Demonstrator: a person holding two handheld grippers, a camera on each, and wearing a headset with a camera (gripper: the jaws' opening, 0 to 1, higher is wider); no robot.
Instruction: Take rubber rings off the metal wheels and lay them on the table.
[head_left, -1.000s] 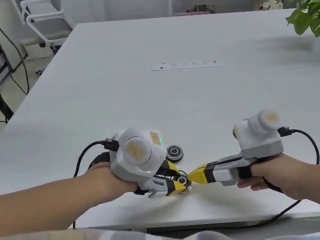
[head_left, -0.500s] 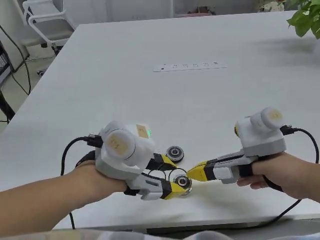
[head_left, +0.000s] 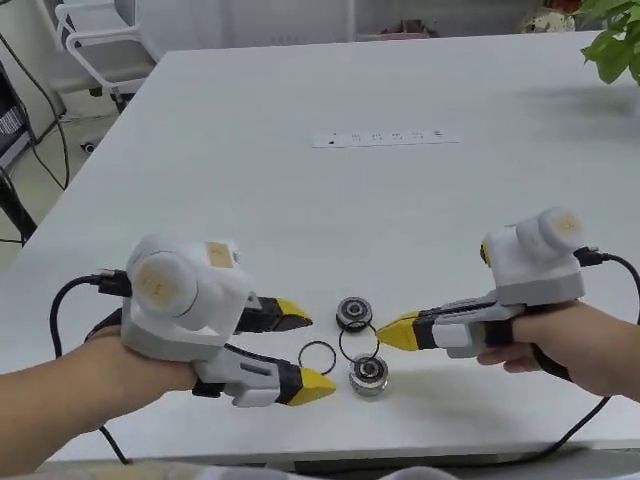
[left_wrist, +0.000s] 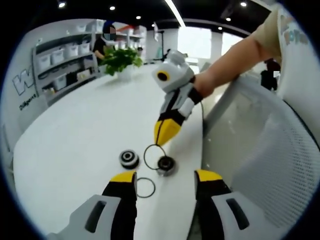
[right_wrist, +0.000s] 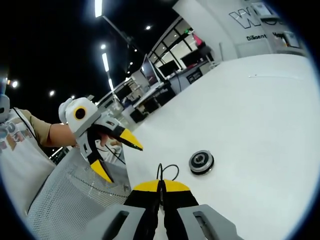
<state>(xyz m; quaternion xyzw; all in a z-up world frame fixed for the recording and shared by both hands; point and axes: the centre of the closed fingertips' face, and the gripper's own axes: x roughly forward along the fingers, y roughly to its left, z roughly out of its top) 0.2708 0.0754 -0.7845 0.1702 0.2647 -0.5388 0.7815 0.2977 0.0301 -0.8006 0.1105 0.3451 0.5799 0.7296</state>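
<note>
left gripper (left_wrist: 165, 178) wide open just short of the bare wheel (left_wrist: 166, 165); right gripper (left_wrist: 161, 140) pinching a rubber ring (left_wrist: 145, 157) just beside it; loose ring (left_wrist: 136, 187) alongside

My left gripper (head_left: 312, 352) drawn back leftward off the near metal wheel (head_left: 369, 373), its jaws now spread wide, wheel left free on the table (head_left: 400, 220), one rubber ring (head_left: 317, 357) now lying flat there, second ring (head_left: 358, 344) now in plain sight, pinched by my right gripper (head_left: 386, 335).
</note>
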